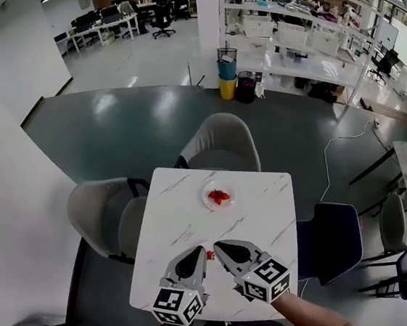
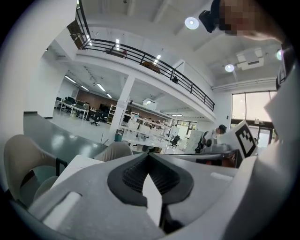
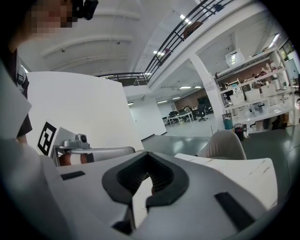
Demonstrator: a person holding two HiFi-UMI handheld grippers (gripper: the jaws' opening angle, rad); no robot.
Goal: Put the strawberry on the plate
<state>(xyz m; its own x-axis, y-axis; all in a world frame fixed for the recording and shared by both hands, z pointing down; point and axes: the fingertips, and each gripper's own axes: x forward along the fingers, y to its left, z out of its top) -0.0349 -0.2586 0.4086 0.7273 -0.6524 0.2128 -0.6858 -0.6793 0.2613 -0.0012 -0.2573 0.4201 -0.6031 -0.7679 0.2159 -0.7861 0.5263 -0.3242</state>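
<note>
A small white plate (image 1: pixel 207 204) stands in the middle of the white marble table (image 1: pixel 264 217), with red strawberry pieces (image 1: pixel 219 196) on it. Nearer to me a small red strawberry piece (image 1: pixel 209 254) lies on the table, between the tips of the two grippers. My left gripper (image 1: pixel 200 252) is just left of it, its jaws shut with nothing between them (image 2: pixel 149 156). My right gripper (image 1: pixel 217 247) is just right of it, its tips also together (image 3: pixel 148 155). Both grippers sit low near the table's front edge.
A grey chair (image 1: pixel 219 143) stands at the table's far side, another grey chair (image 1: pixel 107 213) at its left, and a dark blue chair (image 1: pixel 330 239) at its right. Around the table lies dark green floor, with office desks far behind.
</note>
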